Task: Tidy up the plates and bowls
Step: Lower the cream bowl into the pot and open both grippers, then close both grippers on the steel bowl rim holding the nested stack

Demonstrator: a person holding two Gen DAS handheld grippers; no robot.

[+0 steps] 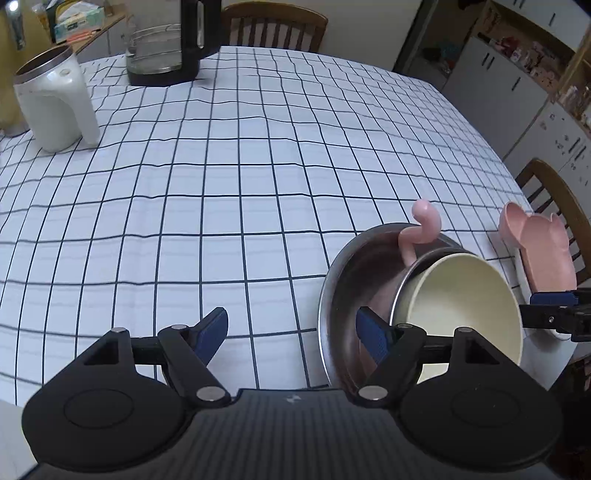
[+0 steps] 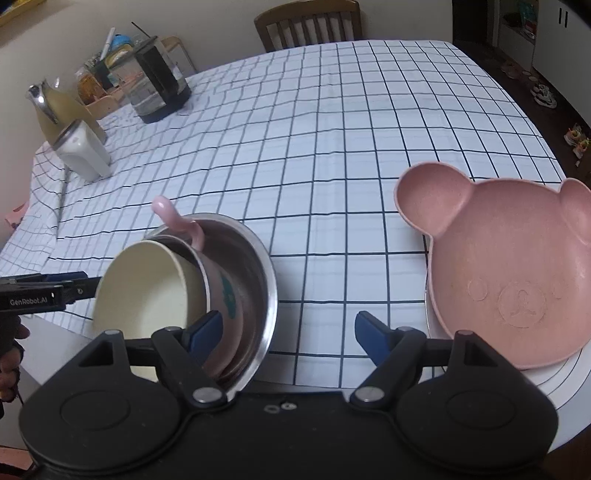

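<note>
A steel bowl (image 1: pixel 343 291) (image 2: pixel 258 273) sits at the table's near edge. A pink cup with a cream inside (image 1: pixel 465 306) (image 2: pixel 147 291) and a curled pink handle (image 1: pixel 424 229) (image 2: pixel 177 221) lies tilted in it. A pink bear-shaped plate (image 2: pixel 517 266) (image 1: pixel 535 243) rests on a white plate (image 2: pixel 554 384) to the right. My left gripper (image 1: pixel 291 332) is open, its right finger (image 1: pixel 373 332) inside the steel bowl beside the cup. My right gripper (image 2: pixel 288 332) is open and empty between the bowl and the bear plate.
A white jug (image 1: pixel 55 103) (image 2: pixel 85 151) and a black-and-glass kettle (image 1: pixel 173 40) (image 2: pixel 159 85) stand at the far left on the checked tablecloth (image 1: pixel 258 166). Wooden chairs (image 1: pixel 273 26) (image 1: pixel 557 199) stand around the table. Cabinets (image 1: pixel 517 85) line the right.
</note>
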